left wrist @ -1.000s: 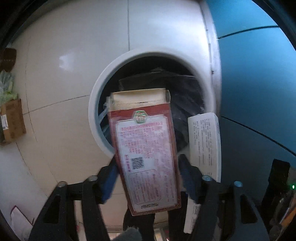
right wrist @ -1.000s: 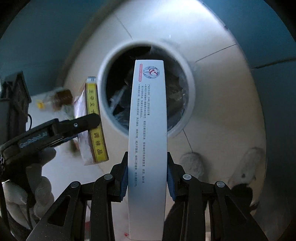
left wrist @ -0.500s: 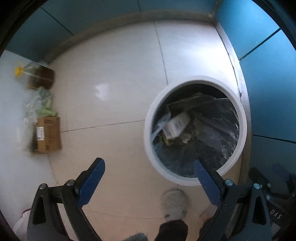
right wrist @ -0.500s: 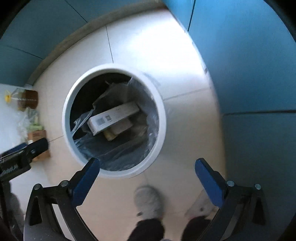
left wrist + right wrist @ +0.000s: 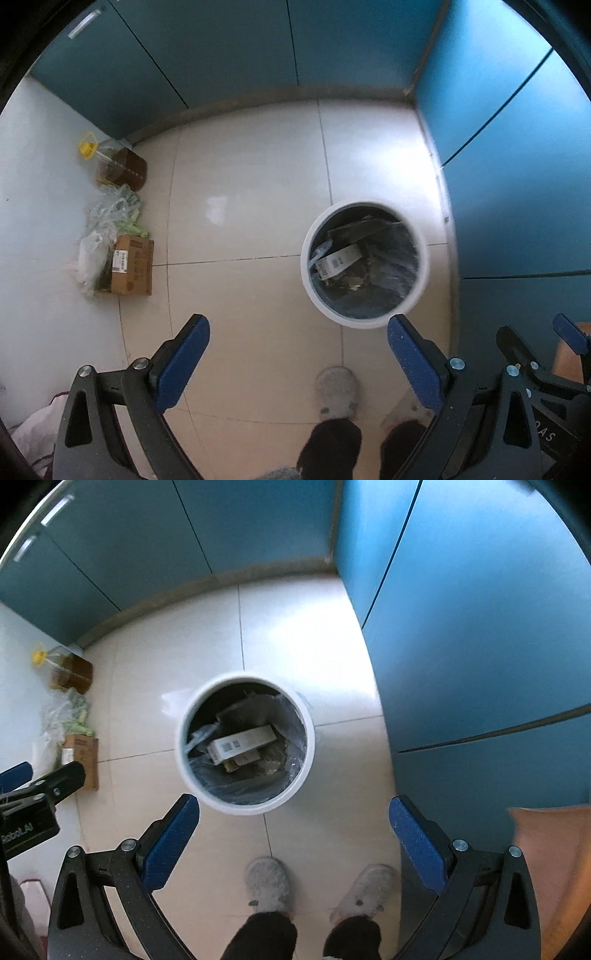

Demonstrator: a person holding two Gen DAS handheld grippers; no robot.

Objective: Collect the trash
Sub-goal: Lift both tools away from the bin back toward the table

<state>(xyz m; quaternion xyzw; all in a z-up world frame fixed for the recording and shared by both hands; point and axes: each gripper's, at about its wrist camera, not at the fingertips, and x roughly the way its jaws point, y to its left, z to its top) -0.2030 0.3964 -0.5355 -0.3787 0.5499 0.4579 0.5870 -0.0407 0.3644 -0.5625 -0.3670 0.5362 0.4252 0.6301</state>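
Observation:
A round white trash bin [image 5: 307, 275] with a dark liner stands on the tiled floor; it also shows in the right wrist view [image 5: 310, 738]. A white box [image 5: 338, 263] lies inside it on other trash, and shows in the right wrist view [image 5: 242, 744] too. My left gripper [image 5: 297, 363] is open and empty, high above the floor, with the bin ahead and to the right. My right gripper [image 5: 293, 843] is open and empty, high above the bin's near side.
Blue cabinets [image 5: 480, 627] line the back and right. A brown cardboard box [image 5: 133, 270], plastic bags [image 5: 110, 218] and an oil bottle [image 5: 118, 166] sit by the left wall. The person's slippers [image 5: 267, 884] stand below the grippers.
Both grippers opened and let go of their boxes, which now lie in the bin. Both grippers have risen well above the bin.

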